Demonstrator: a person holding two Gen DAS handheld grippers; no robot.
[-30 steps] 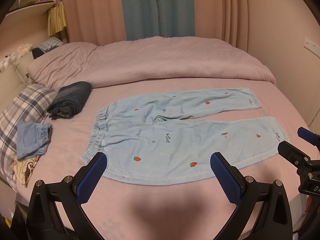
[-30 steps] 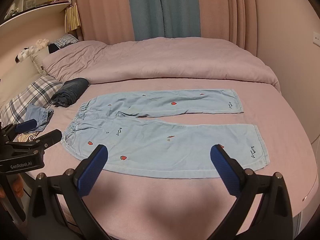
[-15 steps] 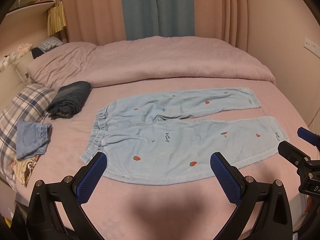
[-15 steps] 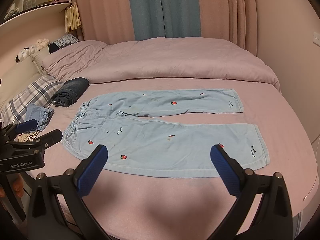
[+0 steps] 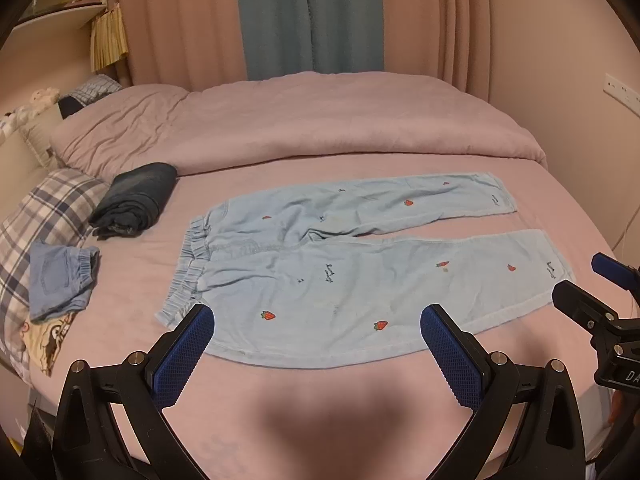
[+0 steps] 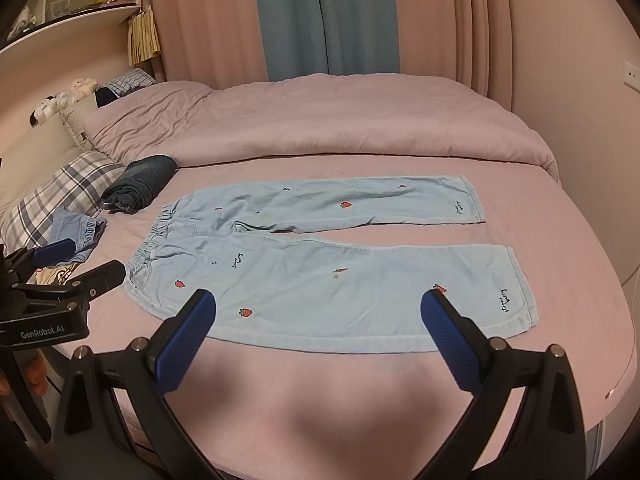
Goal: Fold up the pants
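Light-blue pants (image 5: 360, 264) flat on pink bed (image 5: 320, 400), left hand-held gripper (image 5: 316, 320) and right hand-held gripper (image 6: 318, 306) both wide apart, empty.

One bed (image 5: 320, 412) carries three garments. One pair of pants (image 5: 352, 264), with two legs, lies flat across its middle; at least six strawberry prints show on it. One dark folded garment (image 5: 136, 196) sits toward the bed's left edge, and one pair of blue shorts (image 5: 60, 276) lies at that same edge, on one plaid pillow (image 5: 44, 208). One duvet (image 5: 304, 120) is bunched along the far edge. Two grippers are in view: the left gripper (image 5: 318, 328) and the right gripper (image 6: 320, 312), each with two blue pads (image 5: 184, 356) on wide-apart jaws.
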